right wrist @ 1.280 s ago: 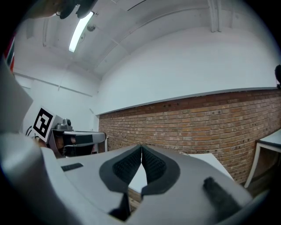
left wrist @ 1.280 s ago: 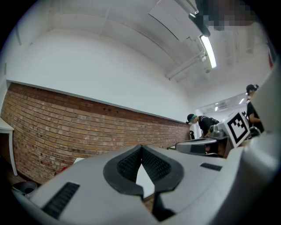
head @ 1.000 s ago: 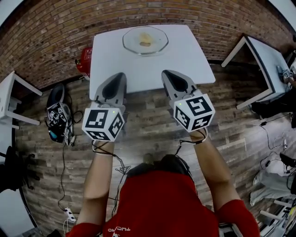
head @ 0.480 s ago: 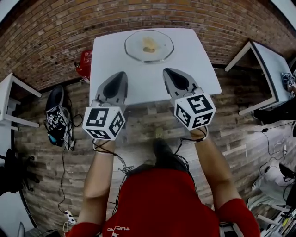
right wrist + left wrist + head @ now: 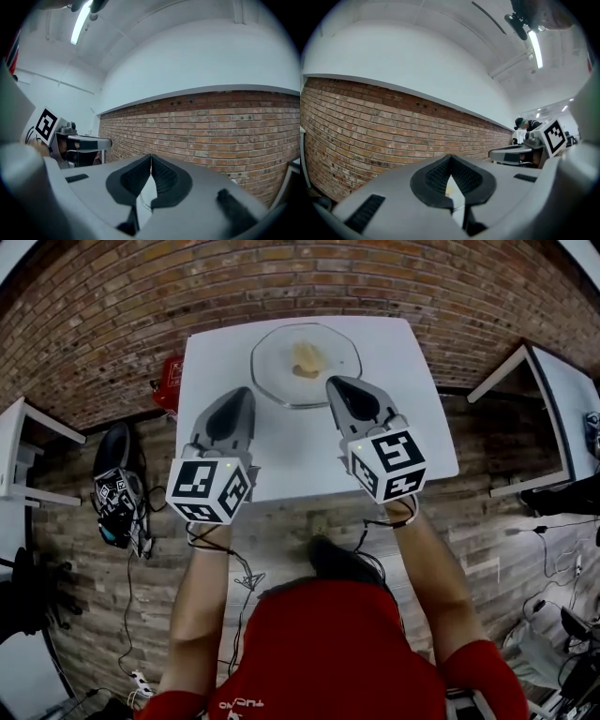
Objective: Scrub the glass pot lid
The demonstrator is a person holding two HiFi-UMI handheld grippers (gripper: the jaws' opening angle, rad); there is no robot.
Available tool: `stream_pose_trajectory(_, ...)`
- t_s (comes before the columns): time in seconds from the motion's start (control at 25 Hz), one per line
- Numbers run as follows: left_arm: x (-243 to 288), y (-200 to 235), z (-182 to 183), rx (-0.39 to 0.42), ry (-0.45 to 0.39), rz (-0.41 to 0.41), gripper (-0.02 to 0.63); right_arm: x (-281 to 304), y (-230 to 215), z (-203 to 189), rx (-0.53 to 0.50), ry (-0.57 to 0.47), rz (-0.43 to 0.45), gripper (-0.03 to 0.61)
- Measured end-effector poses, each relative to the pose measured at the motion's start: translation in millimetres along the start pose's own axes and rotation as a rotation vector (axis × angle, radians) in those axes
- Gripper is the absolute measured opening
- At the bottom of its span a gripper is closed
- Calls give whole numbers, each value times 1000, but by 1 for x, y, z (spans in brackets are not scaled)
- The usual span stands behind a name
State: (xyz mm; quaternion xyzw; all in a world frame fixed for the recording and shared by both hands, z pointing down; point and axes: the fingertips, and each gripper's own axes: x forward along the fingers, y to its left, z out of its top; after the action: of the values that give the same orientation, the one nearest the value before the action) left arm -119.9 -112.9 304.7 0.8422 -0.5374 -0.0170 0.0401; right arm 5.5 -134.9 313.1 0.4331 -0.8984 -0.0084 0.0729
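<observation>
A person in a red top (image 5: 328, 652) holds the left gripper (image 5: 241, 395) and right gripper (image 5: 337, 385) level over a white square worktop (image 5: 403, 418). Both pairs of fingers (image 5: 433, 178) are pressed together and empty. The round clear glass pot lid (image 5: 277, 367) lies flat at the worktop's far middle, a yellowish lump (image 5: 305, 359) at its centre. It appears set within easy reach for scrubbing.

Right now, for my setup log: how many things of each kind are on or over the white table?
Clear round glass pot lid: 1
Small yellowish lump at its centre: 1
Grey hand-held grippers, left hand-held gripper and right hand-held gripper: 2
Total: 4
</observation>
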Motion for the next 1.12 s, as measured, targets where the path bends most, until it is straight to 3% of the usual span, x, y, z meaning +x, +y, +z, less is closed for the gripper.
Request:
stream_pose_trajectory(0.48, 119, 48, -15, -7, 51, 93, 17, 104, -89, -15, -6, 51, 71, 30)
stream_pose_trajectory(0.88, 161, 92, -41, -10, 140, 133, 18, 168, -100, -37, -21, 122, 86, 31)
stream_pose_trajectory(1.12, 182, 112, -65, -10, 206, 116, 18, 192, -110, -64, -41, 191, 38, 31)
